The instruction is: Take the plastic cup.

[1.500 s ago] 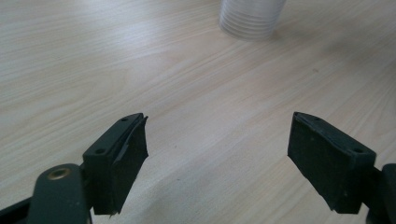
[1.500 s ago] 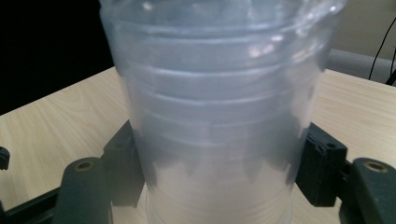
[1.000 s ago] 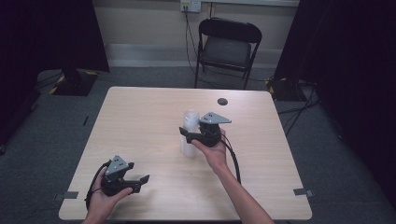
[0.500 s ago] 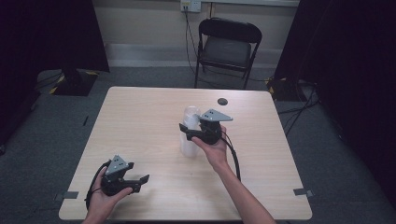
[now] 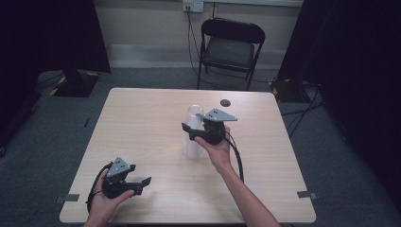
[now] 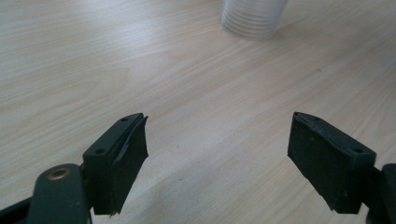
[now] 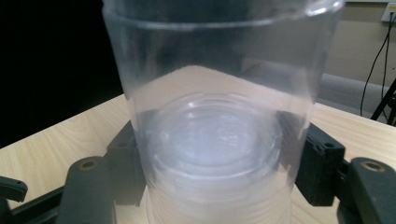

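1. From the high view, my right gripper (image 5: pixel 193 128) clamps the clear plastic cup stack (image 5: pixel 192 133) at the middle of the table (image 5: pixel 142 118).
2. The right gripper view adds detail: the upper cup (image 7: pixel 212 116) fills the centre of the frame, with my pads pressed on both of its sides.
3. My left gripper (image 5: pixel 144 182) sits at the lower left, jaws wide apart, nothing between them.
4. The left gripper view catches the ribbed base of the stack (image 6: pixel 254 18) at the top edge.
5. A small dark disc (image 5: pixel 225 102) lies above the cups.
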Demonstrator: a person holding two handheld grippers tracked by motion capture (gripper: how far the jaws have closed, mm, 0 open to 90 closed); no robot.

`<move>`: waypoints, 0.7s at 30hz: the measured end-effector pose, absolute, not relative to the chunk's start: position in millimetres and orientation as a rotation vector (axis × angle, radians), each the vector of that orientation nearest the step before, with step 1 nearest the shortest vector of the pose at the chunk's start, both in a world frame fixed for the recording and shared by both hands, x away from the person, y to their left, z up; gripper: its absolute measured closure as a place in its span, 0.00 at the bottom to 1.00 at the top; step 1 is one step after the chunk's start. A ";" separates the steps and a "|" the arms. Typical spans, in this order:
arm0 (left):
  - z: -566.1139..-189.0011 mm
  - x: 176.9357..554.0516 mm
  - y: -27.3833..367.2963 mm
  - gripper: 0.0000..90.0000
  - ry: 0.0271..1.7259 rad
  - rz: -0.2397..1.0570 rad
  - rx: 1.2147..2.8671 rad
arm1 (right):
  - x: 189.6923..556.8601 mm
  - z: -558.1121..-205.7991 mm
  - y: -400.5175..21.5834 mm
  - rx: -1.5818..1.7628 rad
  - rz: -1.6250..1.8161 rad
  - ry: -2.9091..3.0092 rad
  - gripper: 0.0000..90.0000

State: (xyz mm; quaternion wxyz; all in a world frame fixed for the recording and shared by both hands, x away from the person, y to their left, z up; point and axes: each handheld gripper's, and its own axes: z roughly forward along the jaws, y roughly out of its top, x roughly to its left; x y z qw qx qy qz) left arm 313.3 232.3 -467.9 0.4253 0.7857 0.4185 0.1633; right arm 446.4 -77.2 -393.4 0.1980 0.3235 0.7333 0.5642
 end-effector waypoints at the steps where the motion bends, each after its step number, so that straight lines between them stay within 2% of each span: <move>1: -467.8 313.3 232.3 0.22 1.042 0.410 1.966 | 446.3 -392.7 -77.4 0.909 1.583 2.052 0.34; 21: -467.8 313.5 232.4 0.22 1.042 0.411 1.968 | 445.0 -383.1 -79.6 0.900 1.602 2.030 0.34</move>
